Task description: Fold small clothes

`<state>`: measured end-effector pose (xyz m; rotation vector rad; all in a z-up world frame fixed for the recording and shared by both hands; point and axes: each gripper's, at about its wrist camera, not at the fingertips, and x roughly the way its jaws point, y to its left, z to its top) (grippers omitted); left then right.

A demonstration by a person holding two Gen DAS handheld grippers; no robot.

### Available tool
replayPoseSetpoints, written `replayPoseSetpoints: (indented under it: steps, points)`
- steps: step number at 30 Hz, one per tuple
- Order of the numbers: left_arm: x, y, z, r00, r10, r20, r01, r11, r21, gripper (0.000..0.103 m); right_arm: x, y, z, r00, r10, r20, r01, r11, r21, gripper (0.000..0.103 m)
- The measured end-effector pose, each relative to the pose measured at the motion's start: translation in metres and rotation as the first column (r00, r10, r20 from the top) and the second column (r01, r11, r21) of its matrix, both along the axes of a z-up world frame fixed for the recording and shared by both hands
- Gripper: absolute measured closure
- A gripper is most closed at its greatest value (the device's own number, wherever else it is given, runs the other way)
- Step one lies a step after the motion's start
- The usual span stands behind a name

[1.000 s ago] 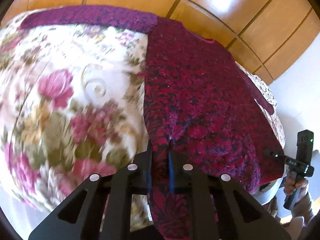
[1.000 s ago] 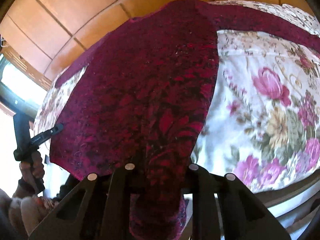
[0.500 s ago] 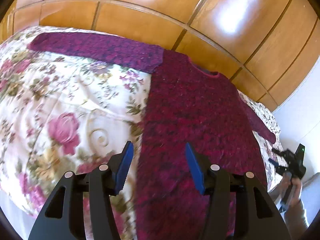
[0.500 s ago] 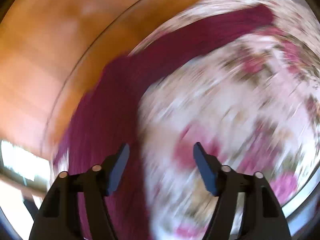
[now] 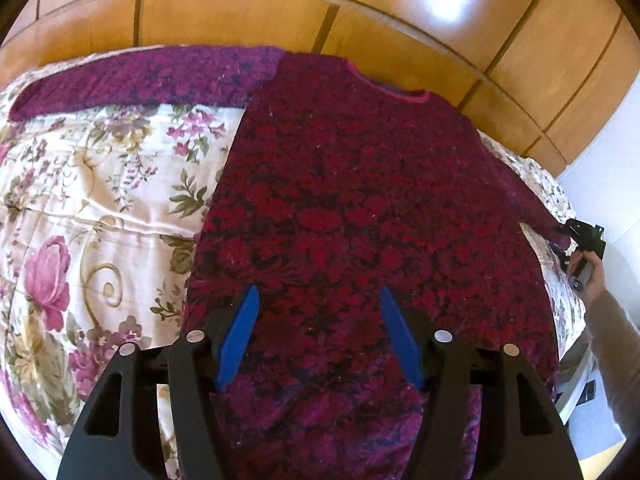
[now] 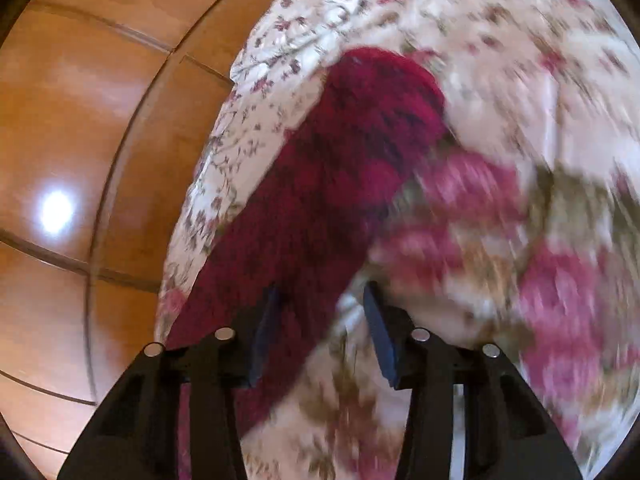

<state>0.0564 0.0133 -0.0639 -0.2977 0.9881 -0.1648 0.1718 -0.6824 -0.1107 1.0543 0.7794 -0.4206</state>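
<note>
Across the flowered bedspread (image 5: 100,184) a dark red knitted sweater (image 5: 360,208) lies flat, filling the centre and right of the left wrist frame, neckline toward the wooden panelling (image 5: 240,12) at the top. One sleeve (image 5: 140,80) stretches out to the upper left; the other (image 6: 320,208) runs down toward the right edge, and in the blurred right wrist frame it crosses diagonally from upper centre to lower left. The left tool (image 5: 316,336) hovers over the hem at lower centre, its blue fingers wide apart and gripping nothing. The right tool (image 6: 316,332) is also parted, straddling the sleeve near its lower end without pinching it, as far as the blur allows. Judging by this, the garment is only spread out; no fold is made yet, so sleeves and body all remain to be folded.
</note>
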Motion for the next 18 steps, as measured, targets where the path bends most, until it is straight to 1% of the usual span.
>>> replayPoseSetpoints:
  steps: [1,2,3,4,6,8,9,11,12,13,15,18]
  points:
    - [0.002,0.000,-0.001,1.000,0.001,-0.004,-0.001,1.000,0.000,0.041,0.005,0.005,-0.002,1.000,0.013,-0.022,-0.013,1.000,-0.017,0.081]
    - [0.003,0.000,-0.001,1.000,0.000,-0.005,0.000,1.000,0.001,0.041,0.010,0.006,0.000,0.999,0.028,-0.041,-0.030,0.999,-0.042,0.088]
    - [0.004,-0.001,-0.001,1.000,-0.003,-0.005,0.003,1.000,0.004,0.041,0.013,0.008,0.006,0.998,0.040,-0.054,-0.044,0.996,-0.074,0.090]
    - [0.004,-0.001,0.000,1.000,-0.006,-0.003,0.006,1.000,0.005,0.041,0.018,0.015,0.019,0.997,0.058,-0.049,-0.064,0.990,-0.129,0.091]
    - [0.004,0.000,0.001,1.000,-0.013,0.006,0.013,1.000,0.001,0.041,0.026,0.033,0.045,0.993,0.118,-0.016,-0.118,0.969,-0.219,0.092]
    - [0.006,0.000,0.001,1.000,-0.015,0.008,0.015,1.000,-0.007,0.041,0.035,0.069,0.079,0.974,0.228,0.002,-0.215,0.919,-0.332,0.092]
    - [0.008,0.001,0.001,1.000,-0.016,0.010,0.016,1.000,-0.016,0.041,0.040,0.093,0.097,0.955,0.296,0.008,-0.269,0.882,-0.387,0.092]
    - [0.011,0.003,0.001,1.000,-0.014,0.010,0.015,0.999,-0.039,0.041,0.053,0.131,0.113,0.923,0.383,0.015,-0.337,0.830,-0.444,0.092]
    - [0.013,0.004,0.001,1.000,-0.010,0.009,0.010,0.998,-0.059,0.041,0.059,0.158,0.122,0.897,0.442,0.017,-0.383,0.796,-0.469,0.092]
    - [0.015,0.006,0.002,1.000,-0.006,0.009,0.006,0.997,-0.076,0.041,0.063,0.174,0.125,0.881,0.472,0.016,-0.408,0.777,-0.481,0.092]
    - [0.018,0.010,0.005,1.000,0.007,0.010,-0.006,0.994,-0.113,0.041,0.076,0.222,0.131,0.831,0.556,0.005,-0.477,0.718,-0.507,0.092]
    - [0.021,0.016,0.009,1.000,0.024,0.019,-0.021,0.989,-0.147,0.041,0.091,0.290,0.128,0.756,0.654,-0.007,-0.566,0.649,-0.508,0.092]
